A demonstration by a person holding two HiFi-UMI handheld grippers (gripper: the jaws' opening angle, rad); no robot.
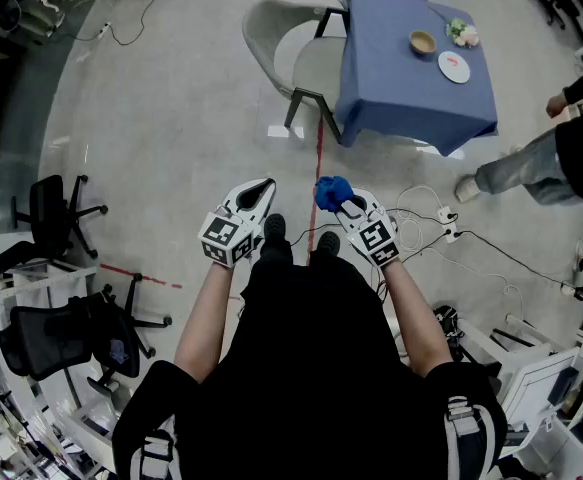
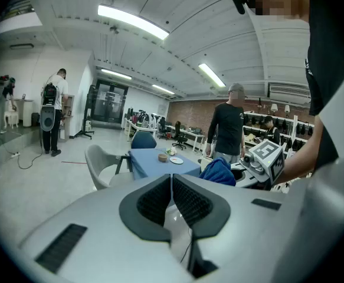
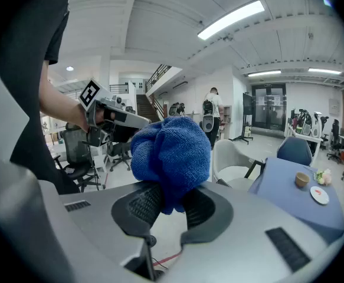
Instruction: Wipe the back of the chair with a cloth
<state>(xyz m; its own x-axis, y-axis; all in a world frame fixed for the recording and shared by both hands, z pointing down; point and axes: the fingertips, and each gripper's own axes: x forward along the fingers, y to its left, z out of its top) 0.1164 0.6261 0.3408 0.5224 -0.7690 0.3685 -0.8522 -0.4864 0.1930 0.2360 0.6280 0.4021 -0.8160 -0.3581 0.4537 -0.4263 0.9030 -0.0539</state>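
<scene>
Head view: cloth (image 1: pixel 332 192) in right gripper (image 1: pixel 354 206); chair (image 1: pixel 281 43) well apart at 12 o'clock, judged not yet wiped; table (image 1: pixel 411 98) just beside it at 1; cables (image 1: pixel 471 238) at 3
Left gripper view: left gripper (image 2: pixel 172 181) jaws pressed together, empty
Right gripper view: jaws clamped on cloth; the walk to the chair and all wiping look left to do

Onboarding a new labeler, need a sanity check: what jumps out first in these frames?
The bright blue cloth bunched between the right gripper's fingers stands out most, in front of the person. Ahead stands the pale chair, pushed up to a table draped in blue. The left gripper is shut and empty.
</scene>
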